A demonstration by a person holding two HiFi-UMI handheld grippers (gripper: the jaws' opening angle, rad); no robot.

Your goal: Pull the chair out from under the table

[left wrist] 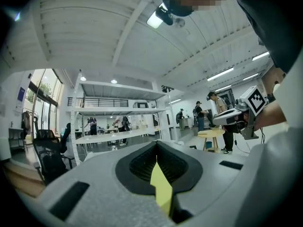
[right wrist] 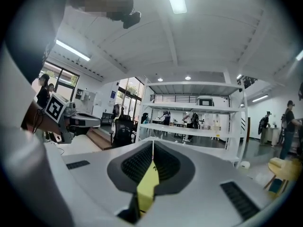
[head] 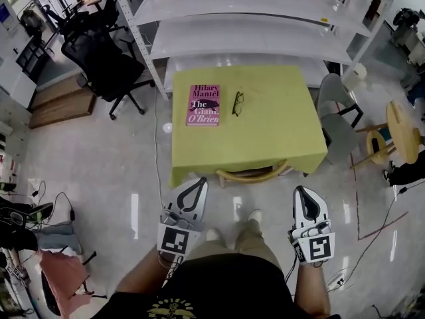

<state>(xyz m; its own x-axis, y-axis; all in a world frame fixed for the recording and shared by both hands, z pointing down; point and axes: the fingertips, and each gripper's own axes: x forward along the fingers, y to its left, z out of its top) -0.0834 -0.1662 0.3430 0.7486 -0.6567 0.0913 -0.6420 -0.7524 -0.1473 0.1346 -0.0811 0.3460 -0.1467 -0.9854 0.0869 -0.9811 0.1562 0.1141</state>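
The table wears a yellow-green cloth. A pink book and a pair of glasses lie on it. The chair is tucked under the near edge, and only its curved wooden back shows. My left gripper hangs shut just short of the table's near left corner. My right gripper is shut too, off the near right corner. Neither touches the chair. In each gripper view, left gripper and right gripper, the black pads meet, with a sliver of the cloth behind.
White shelving stands behind the table. A black office chair is at the back left. A grey chair and a wooden stool stand to the right. Cables and a red cloth lie on the floor at left.
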